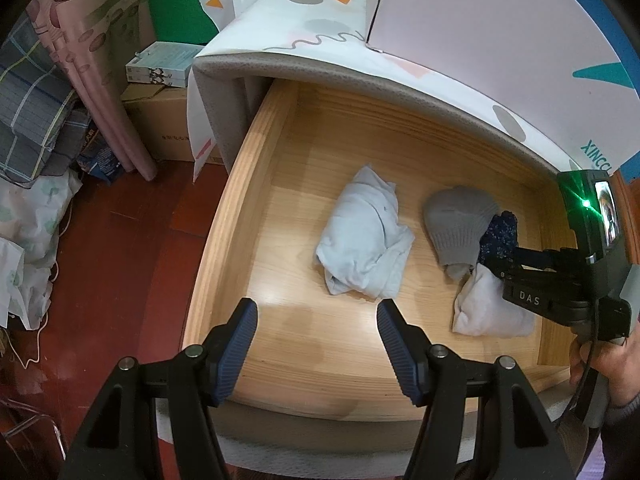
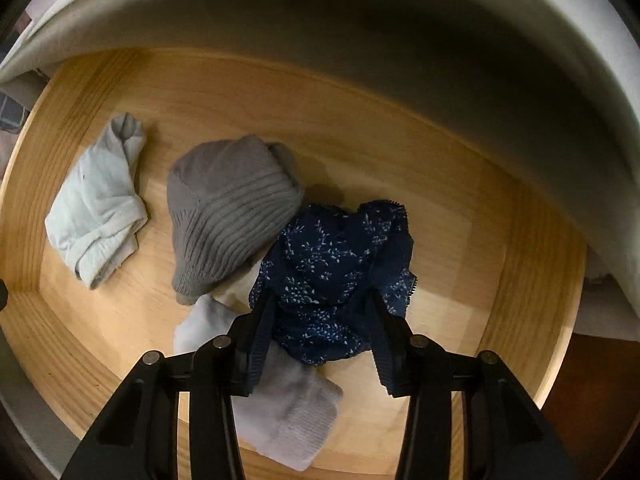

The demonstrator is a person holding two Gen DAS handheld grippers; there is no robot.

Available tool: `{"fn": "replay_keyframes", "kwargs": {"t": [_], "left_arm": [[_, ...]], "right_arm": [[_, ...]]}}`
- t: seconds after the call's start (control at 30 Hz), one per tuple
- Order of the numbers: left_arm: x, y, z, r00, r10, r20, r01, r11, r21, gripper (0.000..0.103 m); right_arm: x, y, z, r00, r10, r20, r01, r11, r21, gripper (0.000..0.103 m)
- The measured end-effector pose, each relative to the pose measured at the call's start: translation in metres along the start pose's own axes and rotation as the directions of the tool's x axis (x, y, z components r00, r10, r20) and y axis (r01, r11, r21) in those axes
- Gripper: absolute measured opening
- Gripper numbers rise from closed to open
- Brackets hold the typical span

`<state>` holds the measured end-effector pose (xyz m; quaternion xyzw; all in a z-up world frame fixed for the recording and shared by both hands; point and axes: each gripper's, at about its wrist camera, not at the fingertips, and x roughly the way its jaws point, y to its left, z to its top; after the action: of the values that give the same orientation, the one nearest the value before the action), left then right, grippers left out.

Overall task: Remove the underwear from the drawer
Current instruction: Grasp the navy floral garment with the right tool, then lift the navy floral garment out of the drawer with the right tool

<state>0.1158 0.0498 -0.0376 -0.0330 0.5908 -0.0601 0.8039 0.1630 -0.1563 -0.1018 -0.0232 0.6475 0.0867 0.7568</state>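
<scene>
Here, an open wooden drawer (image 1: 248,184) holds several folded garments. The right tool (image 2: 318,312) points down into it, its two dark blue fingers (image 2: 260,332) straddling the navy floral underwear (image 2: 332,264), which lies bunched at the right of the drawer; the fingers meet the cloth on both sides, but a firm pinch cannot be confirmed. The underwear rests against a grey ribbed knit piece (image 2: 228,216) and partly over a pale lavender folded garment (image 2: 288,408). A light blue bundle (image 2: 96,212) lies apart at the left.

The left-wrist view alone shows the left tool (image 1: 316,320), spread and empty above the drawer's bare front floor, just before the light blue bundle. Only this view shows the person's hand (image 1: 604,364) on the right tool's handle, marked "DAS", with a green light on its top. It also shows a white patterned cloth (image 1: 320,40) over the cabinet, a box (image 1: 520,40) lettered "XINC", stacked cartons (image 1: 160,64) and a red-brown floor (image 1: 120,272). The underwear's lace edge shows clearly only from the right wrist.
</scene>
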Motion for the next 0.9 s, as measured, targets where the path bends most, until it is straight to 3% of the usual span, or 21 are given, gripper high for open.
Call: {"fn": "replay_keyframes", "kwargs": {"t": [0.5,0.9], "left_arm": [[0.002,0.000,0.000,1.000,0.003,-0.004,-0.003,1.000,0.000,0.064],[0.006,-0.002,0.000,0.999,0.002,-0.032,-0.001,1.000,0.020,0.064]], "right_arm": [[0.008,-0.032,-0.024,0.995,0.020,-0.100,-0.015,0.999,0.044,0.039],[0.029,-0.038,-0.057,0.976,0.025,-0.218,-0.015,0.999,0.047,0.040]]}}
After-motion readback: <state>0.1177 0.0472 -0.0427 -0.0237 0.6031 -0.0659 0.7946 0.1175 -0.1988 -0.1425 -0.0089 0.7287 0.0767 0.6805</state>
